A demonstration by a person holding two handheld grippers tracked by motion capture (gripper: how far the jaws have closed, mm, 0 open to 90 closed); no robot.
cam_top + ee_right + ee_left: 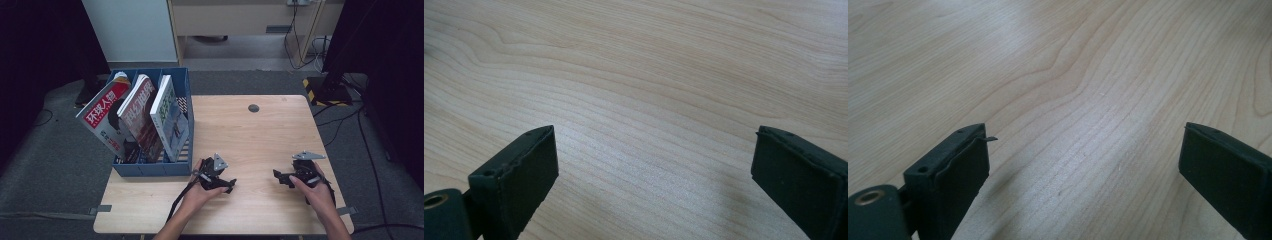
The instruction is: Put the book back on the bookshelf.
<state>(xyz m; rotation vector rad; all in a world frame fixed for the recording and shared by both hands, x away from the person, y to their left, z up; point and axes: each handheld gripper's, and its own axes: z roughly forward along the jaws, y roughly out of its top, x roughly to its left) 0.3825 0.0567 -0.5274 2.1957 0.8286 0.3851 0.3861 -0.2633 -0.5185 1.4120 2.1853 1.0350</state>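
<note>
1. Setup: a wooden table (260,130) with a blue file rack (182,107) at its left rear corner. The rack holds three magazines, all leaning left: a red-covered magazine (102,112) in the leftmost slot, a brown-covered magazine (142,117) in the middle, and a pale-covered magazine (170,117) nearest the open tabletop.

2. Left gripper (226,186): held low over the near part of the table, just in front of the rack's near right corner, pointing toward the table centre. In the left gripper view its jaws stand wide apart with only bare wood grain between them; nothing is held.

3. Right gripper (279,177): held low over the near right part of the table, well apart from the rack, pointing left toward the other gripper. In the right gripper view its jaws are likewise spread, with bare wood between them.

4. Step in hand (judgement): a resting or starting pose. Neither tool touches a magazine or the rack. The work most likely concerns the magazines, which are the things nearest the left gripper.

5. Next move (judgement): the left gripper would need to lift, turn toward the rack and approach the top edge of the pale-covered magazine, its jaws straddling the thin cover edge. The lean of the magazines calls for a tilted approach.
</note>
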